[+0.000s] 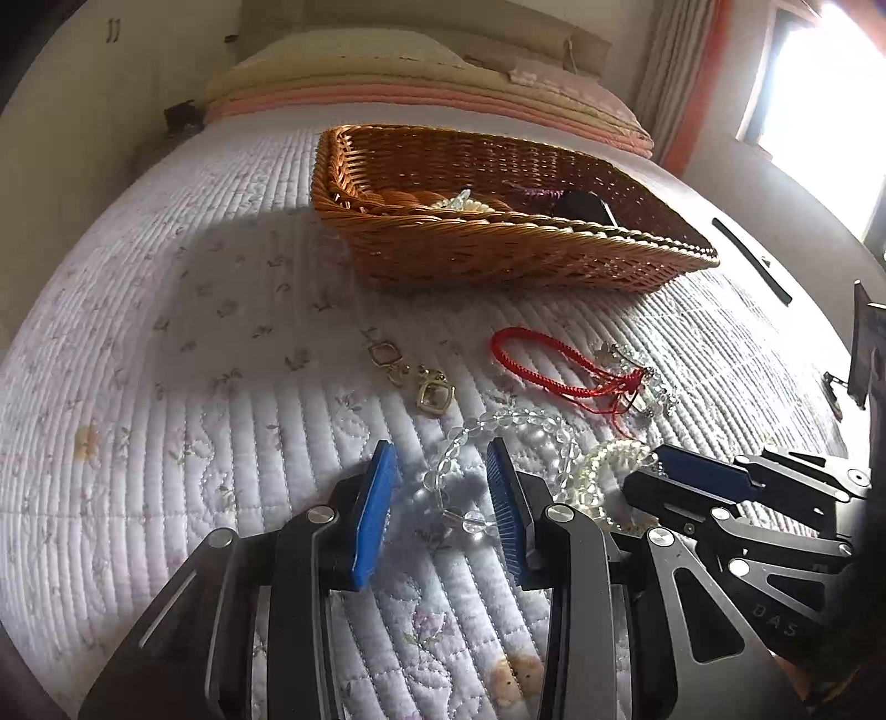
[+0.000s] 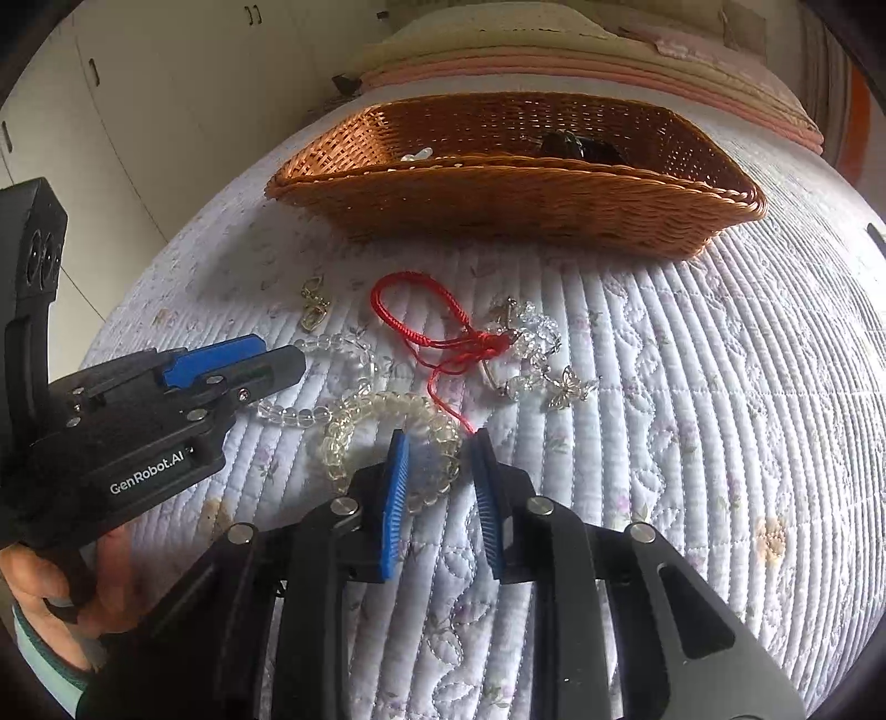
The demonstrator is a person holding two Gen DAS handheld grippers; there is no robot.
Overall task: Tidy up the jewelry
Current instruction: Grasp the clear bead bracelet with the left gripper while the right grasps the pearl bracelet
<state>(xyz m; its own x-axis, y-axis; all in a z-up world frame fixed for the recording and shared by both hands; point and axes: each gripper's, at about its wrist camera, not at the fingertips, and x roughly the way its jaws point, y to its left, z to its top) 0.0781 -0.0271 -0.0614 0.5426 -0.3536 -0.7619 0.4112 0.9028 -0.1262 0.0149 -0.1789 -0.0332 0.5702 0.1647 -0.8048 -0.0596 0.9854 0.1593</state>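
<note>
1. Fingers of the left gripper [image 1: 443, 509] stand apart in the left wrist view, and they hold nothing. A clear bead bracelet [image 1: 498, 437] lies on the quilted bed cover [image 1: 166, 387] between the two blue pads [image 1: 376, 509].
2. The right gripper [image 1: 681, 471] comes in from the right in this view. Its tip sits at a pale yellow bead bracelet [image 1: 609, 471], just right of the clear one. This view does not tell if its fingers are apart.
3. A red cord bracelet [image 1: 554, 365] lies farther off, touching a crystal charm bracelet [image 1: 648, 376] on its right. Two gold earrings [image 1: 410, 371] lie to its left.
4. A brown wicker basket [image 1: 498, 260] sits at the far side, with white beads and a dark thing inside.
5. In the right wrist view, the right gripper [image 2: 440, 482] has its fingers apart with nothing held. The pale yellow bead bracelet [image 2: 382, 421] lies between and just past the pads [image 2: 396, 498].
6. The left gripper [image 2: 266, 360] reaches in from the left over the clear bead bracelet [image 2: 343, 360]. A hand [image 2: 61, 587] holds its handle.
7. The red cord bracelet [image 2: 421, 315] and the crystal charm bracelet [image 2: 531, 354], which has a butterfly charm, lie past the yellow beads. One of the gold earrings [image 2: 315, 310] shows on the left.
8. The wicker basket [image 2: 515, 205] is far, near the pillows [image 2: 554, 50].
</note>
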